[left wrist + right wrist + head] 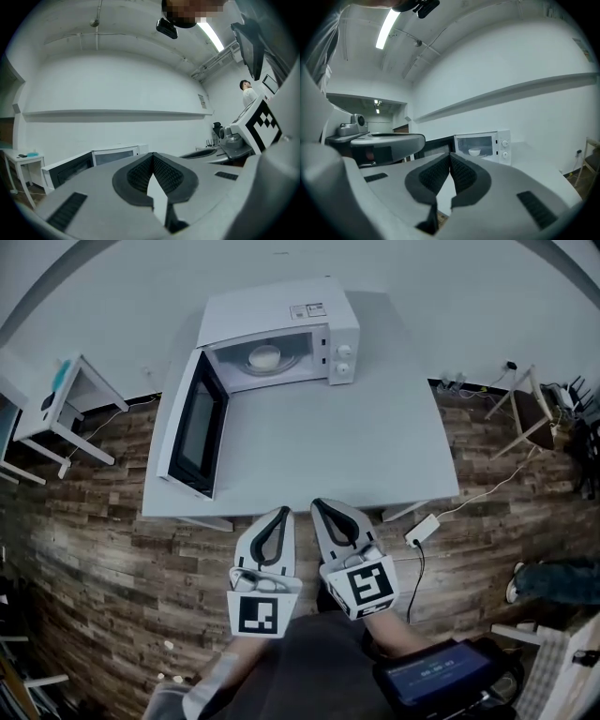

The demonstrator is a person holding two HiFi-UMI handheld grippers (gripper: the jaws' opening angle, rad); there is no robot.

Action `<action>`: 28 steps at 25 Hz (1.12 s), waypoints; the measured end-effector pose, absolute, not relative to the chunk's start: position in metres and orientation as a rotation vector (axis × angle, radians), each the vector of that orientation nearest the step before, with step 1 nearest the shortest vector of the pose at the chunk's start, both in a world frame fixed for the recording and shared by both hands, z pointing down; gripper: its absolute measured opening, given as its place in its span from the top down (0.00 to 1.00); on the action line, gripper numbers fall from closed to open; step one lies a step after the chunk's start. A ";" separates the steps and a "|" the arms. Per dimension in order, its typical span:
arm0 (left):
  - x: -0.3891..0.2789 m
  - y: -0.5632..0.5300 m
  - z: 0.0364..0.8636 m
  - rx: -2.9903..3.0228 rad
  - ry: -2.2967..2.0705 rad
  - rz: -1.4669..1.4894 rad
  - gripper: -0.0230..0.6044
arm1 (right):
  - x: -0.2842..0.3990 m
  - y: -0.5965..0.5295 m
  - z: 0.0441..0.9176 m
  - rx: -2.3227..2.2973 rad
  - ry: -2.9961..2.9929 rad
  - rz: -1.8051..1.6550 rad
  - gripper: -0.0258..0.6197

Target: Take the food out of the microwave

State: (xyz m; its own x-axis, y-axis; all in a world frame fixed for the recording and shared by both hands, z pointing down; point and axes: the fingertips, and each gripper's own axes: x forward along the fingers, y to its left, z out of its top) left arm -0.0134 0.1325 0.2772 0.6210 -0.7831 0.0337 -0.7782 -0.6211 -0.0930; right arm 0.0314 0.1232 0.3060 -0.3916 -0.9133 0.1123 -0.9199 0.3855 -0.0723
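**Microwave open, food not yet fetched**

Item 1: microwave (281,324) at the far edge of the desk (375,446), door (195,423) swung wide.
Item 2: food, 1 pale bowl (264,357), inside the cavity, untouched.
Left gripper (280,514) and right gripper (320,506) hover at the desk's near edge, jaws pressed together, empty.
Remaining: reach, grasp, lift out.
Only the open door flanks the left approach. Side table (70,395) and floor cable (441,517) stand well apart.
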 end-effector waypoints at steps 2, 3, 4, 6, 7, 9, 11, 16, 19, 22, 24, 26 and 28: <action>0.000 0.114 0.277 -2.758 1.335 -0.135 0.95 | 0.040 0.106 0.305 1.680 -2.590 0.200 0.95; 0.006 0.106 0.276 -2.752 1.336 -0.144 0.95 | 0.043 0.098 0.304 1.665 -2.603 0.203 0.95; 0.012 0.099 0.275 -2.744 1.338 -0.149 0.95 | 0.046 0.091 0.304 1.650 -2.618 0.206 0.95; 0.022 0.086 0.273 -2.735 1.348 -0.155 0.95 | 0.051 0.076 0.303 1.629 -2.640 0.210 0.95; 0.025 0.081 0.273 -2.734 1.359 -0.161 0.95 | 0.054 0.068 0.304 1.625 -2.648 0.215 0.95; 0.026 0.071 0.274 -2.722 1.381 -0.183 0.95 | 0.059 0.055 0.303 1.624 -2.664 0.223 0.95; 0.027 0.060 0.274 -2.707 1.397 -0.202 0.95 | 0.064 0.044 0.301 1.619 -2.673 0.217 0.95; 0.024 0.033 0.271 -2.680 1.449 -0.187 0.95 | 0.070 0.014 0.299 1.601 -2.685 0.202 0.95; 0.024 0.014 0.270 -2.673 1.471 -0.157 0.95 | 0.071 -0.004 0.300 1.579 -2.683 0.181 0.95; 0.019 -0.006 0.269 -2.661 1.490 -0.130 0.95 | 0.072 -0.026 0.299 1.586 -2.667 0.152 0.95; 0.013 -0.022 0.269 -2.651 1.512 -0.121 0.95 | 0.071 -0.043 0.299 1.585 -2.658 0.141 0.95; 0.009 -0.039 0.269 -2.631 1.525 -0.122 0.95 | 0.068 -0.059 0.299 1.569 -2.651 0.131 0.95; 0.007 -0.055 0.270 -2.603 1.503 -0.150 0.95 | 0.066 -0.077 0.301 1.555 -2.643 0.127 0.95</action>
State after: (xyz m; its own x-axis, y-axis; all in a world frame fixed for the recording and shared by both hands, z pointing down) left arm 0.0074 -0.0553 0.2700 0.4982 -0.8668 0.0199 -0.8537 -0.4944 -0.1635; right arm 0.0657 -0.0765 0.3011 -0.4845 -0.8685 0.1047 -0.8746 0.4837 -0.0345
